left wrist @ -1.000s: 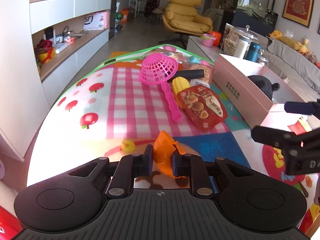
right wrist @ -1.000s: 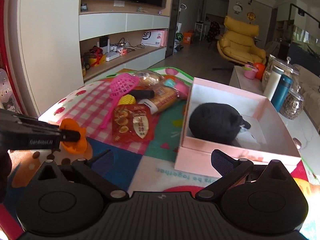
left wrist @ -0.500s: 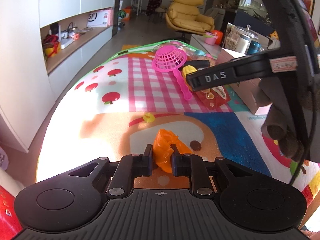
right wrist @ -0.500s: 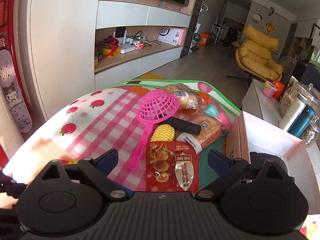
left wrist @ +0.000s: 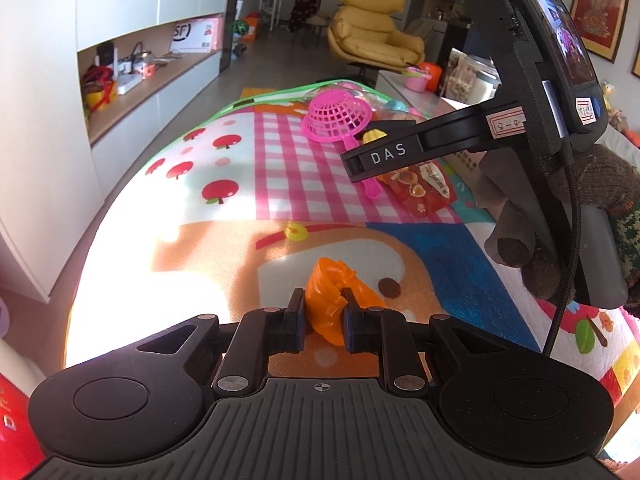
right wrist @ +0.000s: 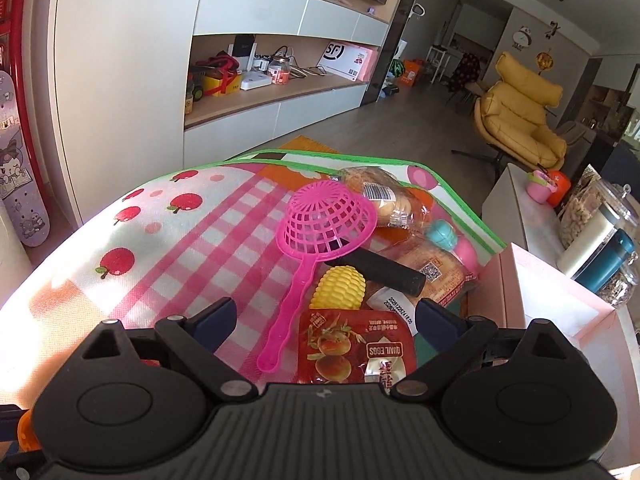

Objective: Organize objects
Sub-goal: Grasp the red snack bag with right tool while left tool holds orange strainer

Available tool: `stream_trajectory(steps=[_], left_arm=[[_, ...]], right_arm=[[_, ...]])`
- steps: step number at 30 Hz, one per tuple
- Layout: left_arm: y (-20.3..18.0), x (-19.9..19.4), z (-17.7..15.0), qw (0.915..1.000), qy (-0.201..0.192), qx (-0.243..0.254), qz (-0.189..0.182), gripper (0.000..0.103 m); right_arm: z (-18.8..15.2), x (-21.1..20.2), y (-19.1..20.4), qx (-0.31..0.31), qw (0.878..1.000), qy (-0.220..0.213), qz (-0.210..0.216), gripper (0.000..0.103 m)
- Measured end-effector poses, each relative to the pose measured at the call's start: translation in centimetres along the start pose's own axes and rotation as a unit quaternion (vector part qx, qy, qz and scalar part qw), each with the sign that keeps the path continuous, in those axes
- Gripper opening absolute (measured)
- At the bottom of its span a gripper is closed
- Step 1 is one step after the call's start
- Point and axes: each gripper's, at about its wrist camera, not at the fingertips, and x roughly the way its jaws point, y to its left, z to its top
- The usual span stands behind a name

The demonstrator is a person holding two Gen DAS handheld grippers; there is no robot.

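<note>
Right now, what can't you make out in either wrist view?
- Pink box interior: right wrist view, cut off by its near wall and the frame edge.
- Red snack packet lower part: right wrist view, behind the right gripper body.
- Orange toy underside: left wrist view, hidden between the left gripper pads.
- Black cylinder far end: under the pink strainer.

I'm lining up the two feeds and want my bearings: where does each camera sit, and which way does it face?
Left wrist: on the left gripper, looking along the play mat; its fingers clamp an orange toy; the right gripper and a gloved hand cross its right side.
Right wrist: on the right gripper, jaws wide, over the snack packet.
Shared: pink strainer, toy corn, packet, yellow armchair.
</note>
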Motion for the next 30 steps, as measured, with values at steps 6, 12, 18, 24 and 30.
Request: stream_trajectory(steps=[6, 12, 18, 24, 30], left_arm=[[-0.1, 0.1, -0.1, 1.0, -0.004, -0.001, -0.001, 0.02], [0.1, 0.1, -0.2, 0.9999, -0.007, -0.009, -0.006, 0.02], [0.1, 0.1, -0.3, 0.9999, -0.007, -0.009, -0.006, 0.02], [0.0, 0.0, -0.2, 1.0, -0.003, -0.008, -0.002, 0.02], [-1.1, -0.1, 0.0, 1.0, 0.005, 0.0, -0.003, 0.02]], right_arm=[[-0.6, 1.1, -1.9, 0.038, 0.998, 0.022, 0.04, 0.097], [-1.2, 2.4, -3.3, 0.069, 0.995, 0.058, 0.047, 0.078], [-1.4, 2.2, -3.4, 0.079, 0.994, 0.062, 0.037, 0.075], [-1.5, 1.7, -3.6, 0.087, 0.994, 0.058, 0.032, 0.073], [-2.0, -1.4, -3.9, 0.094, 0.993, 0.041, 0.058, 0.072]])
